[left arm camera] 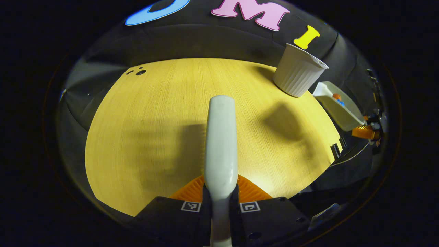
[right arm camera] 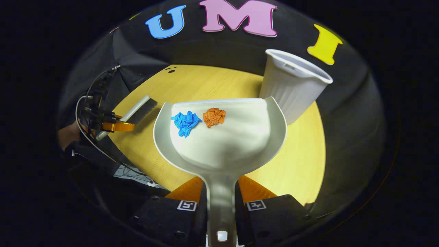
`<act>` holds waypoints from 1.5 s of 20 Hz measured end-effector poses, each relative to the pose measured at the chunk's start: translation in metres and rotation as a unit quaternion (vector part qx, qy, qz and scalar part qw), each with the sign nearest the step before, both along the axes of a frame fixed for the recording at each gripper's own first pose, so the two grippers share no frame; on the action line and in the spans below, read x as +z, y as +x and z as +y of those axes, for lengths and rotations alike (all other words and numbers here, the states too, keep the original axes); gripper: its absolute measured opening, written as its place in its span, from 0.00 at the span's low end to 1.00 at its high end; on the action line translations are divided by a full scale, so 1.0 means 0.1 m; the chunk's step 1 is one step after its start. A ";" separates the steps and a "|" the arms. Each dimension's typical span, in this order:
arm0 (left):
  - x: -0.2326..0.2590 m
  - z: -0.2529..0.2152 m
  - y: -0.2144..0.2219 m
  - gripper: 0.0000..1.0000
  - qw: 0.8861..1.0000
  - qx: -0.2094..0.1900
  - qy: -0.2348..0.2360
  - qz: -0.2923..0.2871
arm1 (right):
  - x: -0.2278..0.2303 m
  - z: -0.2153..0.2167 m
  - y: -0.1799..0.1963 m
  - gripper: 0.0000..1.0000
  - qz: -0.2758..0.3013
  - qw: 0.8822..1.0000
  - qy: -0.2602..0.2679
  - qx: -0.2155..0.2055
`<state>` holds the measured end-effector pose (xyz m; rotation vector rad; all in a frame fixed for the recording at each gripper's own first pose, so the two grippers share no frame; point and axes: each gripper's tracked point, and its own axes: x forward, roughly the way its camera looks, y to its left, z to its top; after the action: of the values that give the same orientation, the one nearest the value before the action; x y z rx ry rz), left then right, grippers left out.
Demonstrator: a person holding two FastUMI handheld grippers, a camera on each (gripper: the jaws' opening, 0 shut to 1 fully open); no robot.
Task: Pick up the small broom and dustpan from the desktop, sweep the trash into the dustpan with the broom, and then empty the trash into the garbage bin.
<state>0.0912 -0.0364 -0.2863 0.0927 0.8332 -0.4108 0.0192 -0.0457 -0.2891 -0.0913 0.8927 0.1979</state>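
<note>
- The right claw [right arm camera: 221, 202] is clenched on the dustpan [right arm camera: 223, 137] handle, both fingers pressing its sides. The pan is lifted above the surface [right arm camera: 301, 164], held roughly level.
- In the pan, toward its front lip, lie a blue scrap [right arm camera: 185, 122] and an orange scrap [right arm camera: 214, 116], close together. So the sweeping looks done.
- The left claw [left arm camera: 220, 199] grasps the broom [left arm camera: 221, 144] by its handle. In the right gripper view the broom's bristles sit off to the pan's left, apart from it and over the surface edge.
- In the left gripper view the surface ahead of the broom carries no loose scraps that I can see.
- Farther back stands the bin [right arm camera: 291, 84], a ribbed white cup, upright and open, just behind the pan's right front corner.
- Left to do, by my judgement: carry the pan over the bin's rim and tip it so both scraps slide in. The light scraps could roll off the lip early if the pan tilts before reaching the rim.
</note>
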 end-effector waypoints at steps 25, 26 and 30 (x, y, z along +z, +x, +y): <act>-0.07 0.75 -0.48 0.27 0.982 0.153 -0.105 0.020 | 0.25 -0.76 1.59 0.37 -0.098 0.962 -0.061 -0.248; -0.07 0.79 -0.48 0.27 0.982 0.157 -0.104 0.023 | 0.17 -0.78 1.67 0.37 -0.095 0.963 -0.082 -0.240; 0.01 0.90 -0.37 0.26 0.984 0.158 -0.082 0.012 | 0.01 -0.78 1.94 0.37 -0.093 0.962 -0.119 -0.226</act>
<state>0.0545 0.0536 -0.2852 -0.1960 0.8191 -0.1800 0.2127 -0.1240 -0.2879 -0.1238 0.7238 -0.3418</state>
